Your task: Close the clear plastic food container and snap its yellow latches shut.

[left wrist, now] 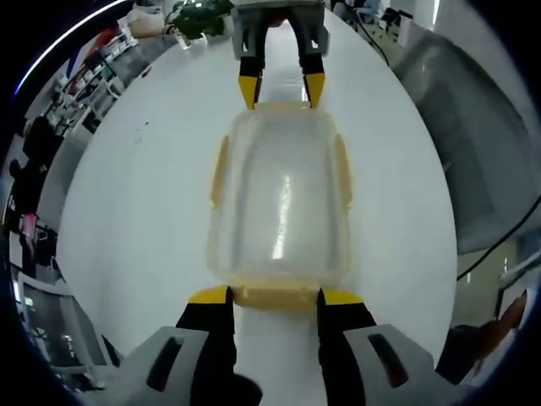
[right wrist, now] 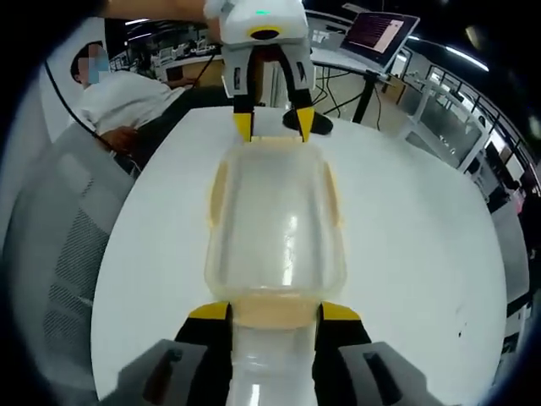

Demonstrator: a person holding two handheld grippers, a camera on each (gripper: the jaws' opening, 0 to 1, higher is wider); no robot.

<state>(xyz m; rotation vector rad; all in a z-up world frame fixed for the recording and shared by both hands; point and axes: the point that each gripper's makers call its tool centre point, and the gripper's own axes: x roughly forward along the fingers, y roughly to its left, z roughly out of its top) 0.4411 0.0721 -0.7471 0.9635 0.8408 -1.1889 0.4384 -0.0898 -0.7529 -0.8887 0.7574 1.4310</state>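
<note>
Bright overhead light glares off the lid (left wrist: 279, 220); edges warp.

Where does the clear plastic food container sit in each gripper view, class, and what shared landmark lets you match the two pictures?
Left gripper view: the container lies mid-picture on the white table, between the left gripper below and the right gripper above.
Right gripper view: the container lies mid-picture, between the right gripper below and the left gripper above.
Shared landmark: the container's yellow side latches.

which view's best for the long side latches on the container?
Left gripper view: both long side latches show as distinct yellow strips along the container. Right gripper view shows them too, but paler and less defined.
</note>
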